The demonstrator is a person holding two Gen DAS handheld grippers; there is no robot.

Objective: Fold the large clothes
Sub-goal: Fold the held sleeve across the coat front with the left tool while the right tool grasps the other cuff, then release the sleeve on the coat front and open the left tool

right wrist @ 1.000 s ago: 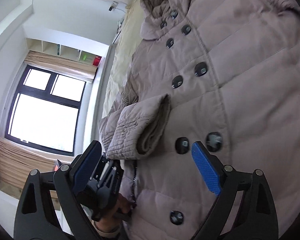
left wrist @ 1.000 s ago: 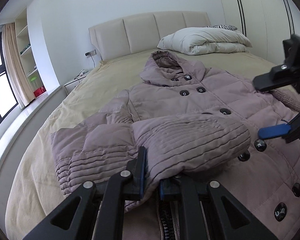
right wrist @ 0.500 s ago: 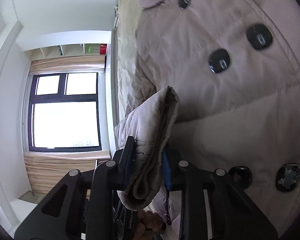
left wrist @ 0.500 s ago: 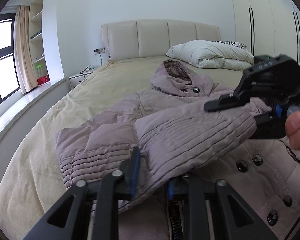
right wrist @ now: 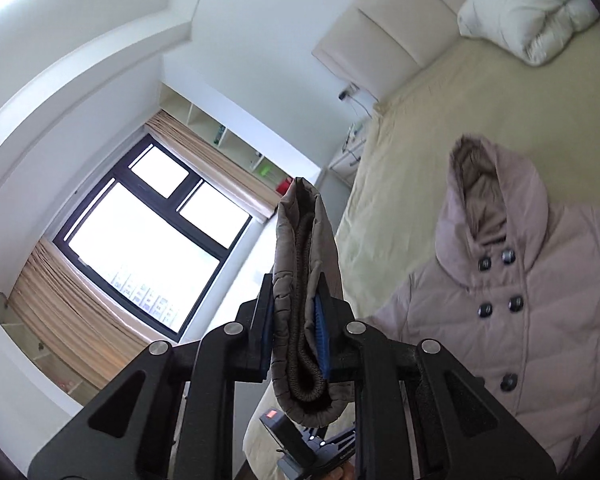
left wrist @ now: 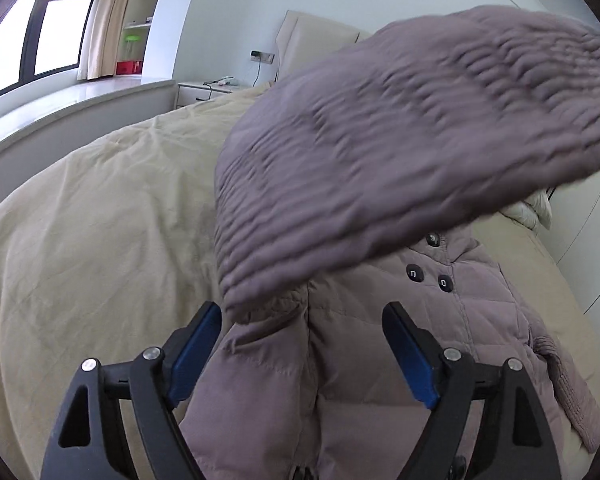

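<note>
A mauve quilted hooded coat point(left wrist: 380, 380) lies face up on the bed, black buttons down its front, also in the right wrist view point(right wrist: 540, 312). Its ribbed sleeve point(left wrist: 400, 152) is lifted high and blurred above the coat body. My right gripper point(right wrist: 296, 328) is shut on the sleeve cuff point(right wrist: 300, 280), which stands up between the blue pads. My left gripper point(left wrist: 304, 344) is open and empty, low over the coat's lower front, just under the raised sleeve.
The coat lies on a beige bedspread point(left wrist: 80, 240). A white duvet point(right wrist: 524, 12) and padded headboard point(right wrist: 384, 32) are at the far end. A nightstand point(left wrist: 204, 92), window ledge and shelves run along the left wall. A white wardrobe point(left wrist: 596, 264) stands at right.
My left gripper has opened and let go of the sleeve. My right gripper, which closed on the cuff half a second ago, has lifted the sleeve high off the coat.
</note>
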